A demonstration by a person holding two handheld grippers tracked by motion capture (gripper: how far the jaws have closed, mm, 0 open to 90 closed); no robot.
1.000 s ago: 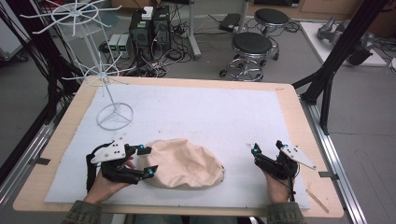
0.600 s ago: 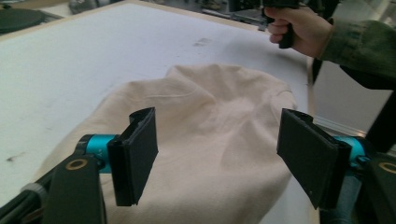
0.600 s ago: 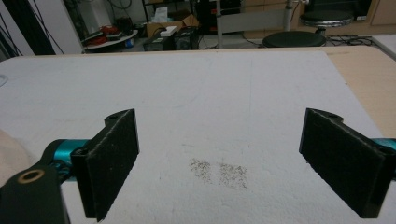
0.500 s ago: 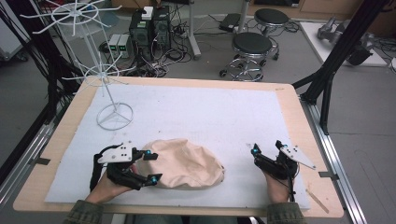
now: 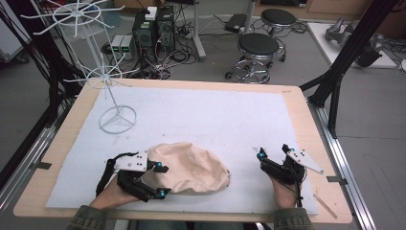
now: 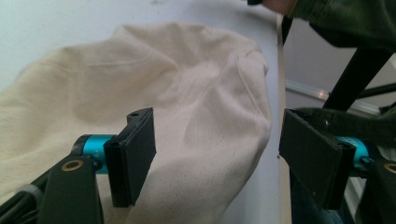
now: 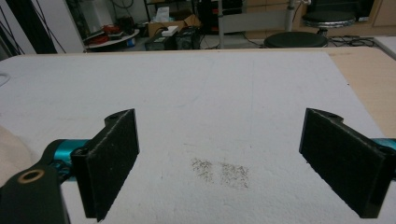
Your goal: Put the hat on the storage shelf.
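The beige cloth cap (image 5: 189, 167), lying near the front edge of the tabletop (image 5: 297, 103), is judged light, soft and collapsible, best taken at its left rim, where the left gripper (image 5: 162, 179), jaws just opened, is spread around it unpinched.

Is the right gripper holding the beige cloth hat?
No, the right gripper rests open on the white mat, apart from the beige cloth hat.

Grey floor (image 5: 191, 67) with black stools (image 5: 258, 45) and computers (image 5: 153, 26).
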